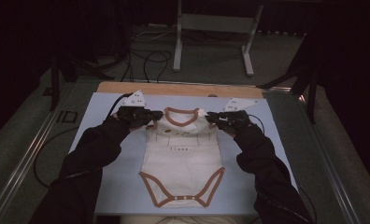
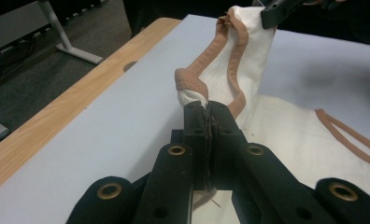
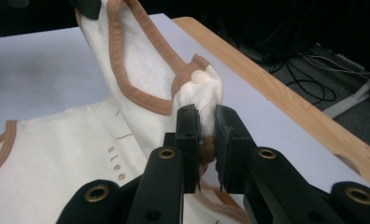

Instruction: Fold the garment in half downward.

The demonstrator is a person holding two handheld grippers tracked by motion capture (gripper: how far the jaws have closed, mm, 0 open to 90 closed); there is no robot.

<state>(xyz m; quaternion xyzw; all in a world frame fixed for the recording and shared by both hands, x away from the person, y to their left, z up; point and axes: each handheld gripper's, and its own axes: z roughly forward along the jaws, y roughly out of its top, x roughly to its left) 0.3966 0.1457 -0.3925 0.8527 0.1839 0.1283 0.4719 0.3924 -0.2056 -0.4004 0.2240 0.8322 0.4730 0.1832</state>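
One bodysuit (image 1: 183, 158) lay at frame centre. Two grippers were present: the left gripper (image 1: 151, 115) and right gripper (image 1: 212, 116) each clamped one shoulder.

Right gripper (image 3: 206, 123): two black jaws rise from the bottom edge, closed on a bunched fold of cloth with a narrow gap left between them.
Bodysuit (image 3: 57, 158): cream cloth with tan binding; its lower part lies flat on the table, its shoulder is lifted and pulled taut.
Snap button (image 3: 199, 77): pale and round, on the tan shoulder tab just above the jaws.
Lettering (image 3: 115, 163): small tan letters on the chest, apparently "slee".
Left gripper (image 3: 90, 6): dark shape at the top edge touching the far shoulder; too cropped to tell more.
Table (image 3: 33, 70): pale blue-white sheet, with a wooden edge (image 3: 286, 98) along the right.
Cables (image 3: 309, 86): dark loops on the floor beyond the wood.
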